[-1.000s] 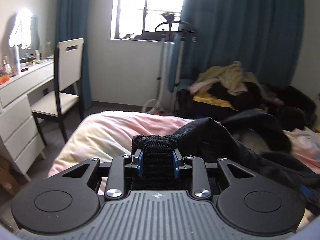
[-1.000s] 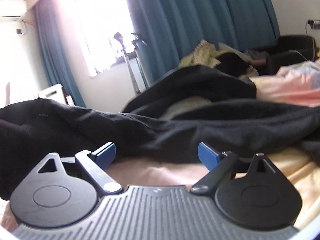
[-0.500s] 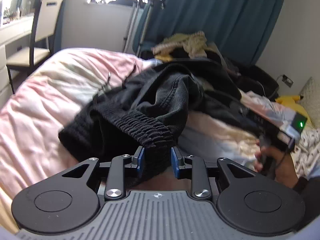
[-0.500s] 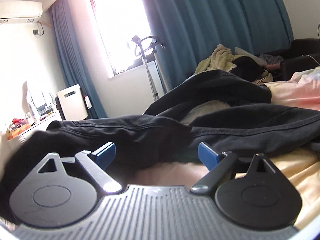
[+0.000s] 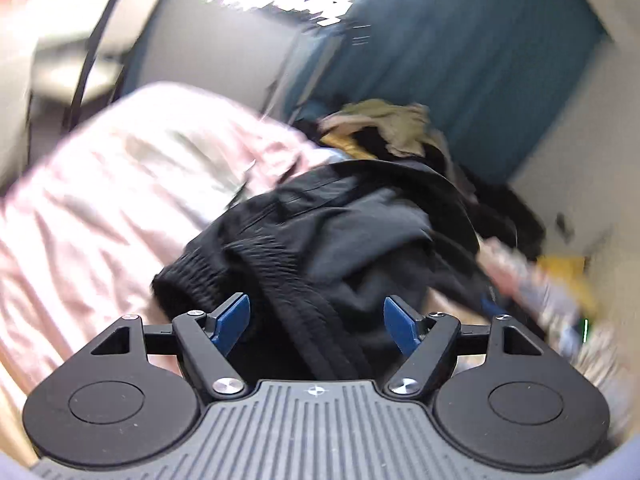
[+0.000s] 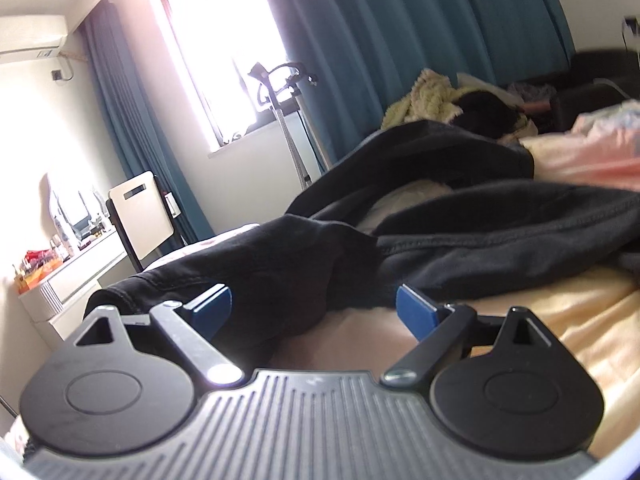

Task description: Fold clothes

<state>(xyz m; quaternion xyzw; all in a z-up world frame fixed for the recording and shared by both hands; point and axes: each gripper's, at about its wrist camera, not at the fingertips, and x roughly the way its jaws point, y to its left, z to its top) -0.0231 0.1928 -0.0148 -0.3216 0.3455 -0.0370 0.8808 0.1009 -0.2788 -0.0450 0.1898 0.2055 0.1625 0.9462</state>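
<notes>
Left gripper (image 5: 316,322) has its blue fingers (image 5: 234,316) spread wide, gripping nothing, and the black pants (image 5: 332,240) sit right in the gap between them at the lower middle of the frame, the ribbed elastic waistband (image 5: 280,268) running down through the opening toward the camera. I can't tell if the cloth actually touches either pad, the whole view is motion-blurred. The rest of the garment bunches up toward the center of the frame on the pink bedding (image 5: 100,208), which fills the left side. Over on the right gripper (image 6: 314,308) it's the same deal: fingers (image 6: 416,312) released and wide apart, with a dark fold of the pants (image 6: 280,276) lying across the left half of the gap, right up against the left pad, while the right pad sits clear over the bare bedding (image 6: 560,312). More black fabric stretches off to the right middle. Further back there's a clothes pile (image 6: 436,98) in the upper right, teal curtains (image 6: 400,40) behind it and a chair (image 6: 140,212) at the left.
</notes>
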